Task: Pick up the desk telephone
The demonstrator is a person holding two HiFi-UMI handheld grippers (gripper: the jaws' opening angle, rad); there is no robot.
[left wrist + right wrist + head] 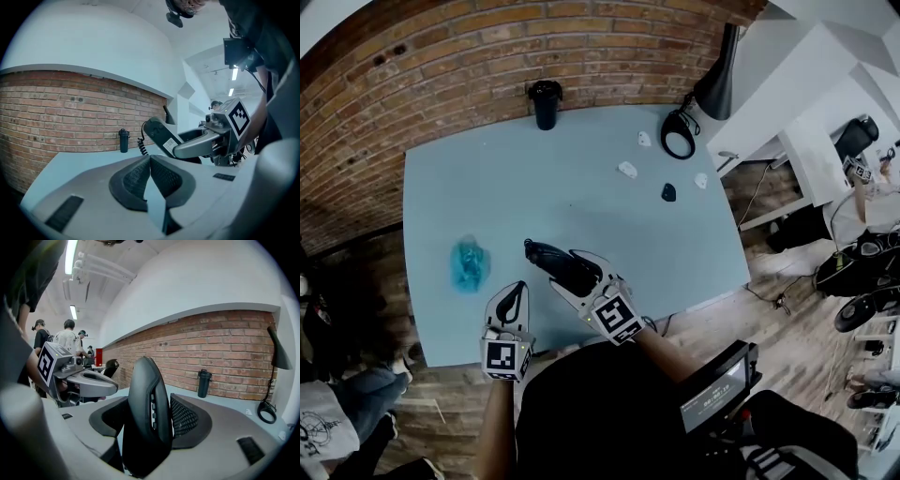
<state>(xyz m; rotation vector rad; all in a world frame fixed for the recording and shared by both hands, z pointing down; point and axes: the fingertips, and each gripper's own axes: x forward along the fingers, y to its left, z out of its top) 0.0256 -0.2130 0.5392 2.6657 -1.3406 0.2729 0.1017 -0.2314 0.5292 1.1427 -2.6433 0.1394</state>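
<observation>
Grasp made: right gripper (577,277) fingers clamped on black handset (146,408), left gripper (150,177) fingers closed, empty; next, probably lift clear of tabletop (581,169).

A red brick wall (487,56) runs along the far side of the pale blue worktop (581,178). A wooden plank floor (769,309) lies near and to the right. White desks (825,112) stand far right. Fluorescent tubes (71,256) light the white ceiling (197,282).

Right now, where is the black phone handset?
In the head view, the phone handset is clamped in the right tool, over the table near its front edge, beside the left tool.
</observation>
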